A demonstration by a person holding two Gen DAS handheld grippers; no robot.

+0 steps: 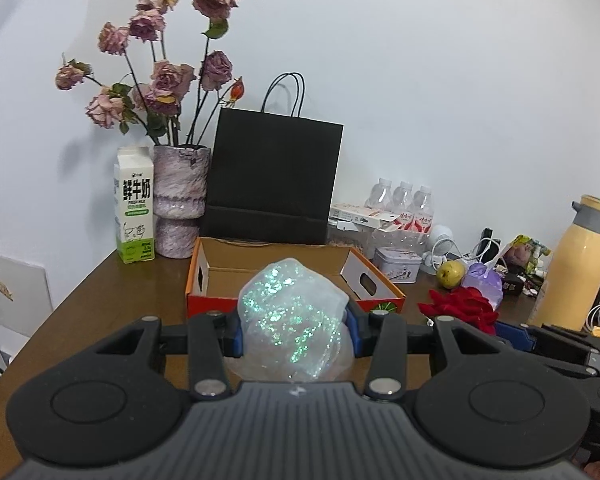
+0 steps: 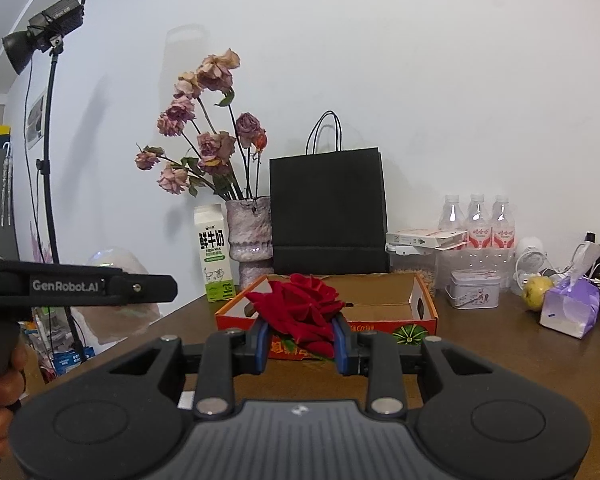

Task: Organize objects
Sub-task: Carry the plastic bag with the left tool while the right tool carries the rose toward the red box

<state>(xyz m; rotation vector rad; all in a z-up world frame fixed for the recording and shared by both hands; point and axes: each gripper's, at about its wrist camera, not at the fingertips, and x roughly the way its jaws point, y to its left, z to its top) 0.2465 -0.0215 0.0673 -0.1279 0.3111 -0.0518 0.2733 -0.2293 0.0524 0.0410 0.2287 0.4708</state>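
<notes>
Carrying two items toward the open cardboard box (image 1: 268, 268), I have both tools loaded and neither load delivered. My left gripper (image 1: 296, 332) is clamped narrow on a glittery translucent bundle (image 1: 294, 312), its blue pads pressing the crinkled film from both sides; the bundle sits in the air just in front of the box's near wall. My right gripper (image 2: 300, 340) is closed on a red fabric rose (image 2: 300, 304), held at a moderate width around the soft petals, with the box (image 2: 380, 304) directly behind it.

By my reading the job is at an early stage: the box interior shows bare brown cardboard and nothing inside. Loose things remain on the dark wooden table (image 1: 92, 304) to the right: a small printed tin (image 2: 475, 289), a yellow-green pear (image 2: 537, 291) and a lilac paper pouch (image 2: 570, 310). Whether those belong in the box I cannot tell.

The bundle looks thin, slippery and easily crushed, flecked with green iridescent sparkle. The rose is velvety, layered and limp. The box is stiff corrugated card, orange outside with a melon print, with cut-out handles in the end walls. Behind it stand a matte black paper bag (image 1: 274, 178), a rough mottled ceramic vase (image 1: 180, 200) of dried roses and a glossy milk carton (image 1: 135, 206).
</notes>
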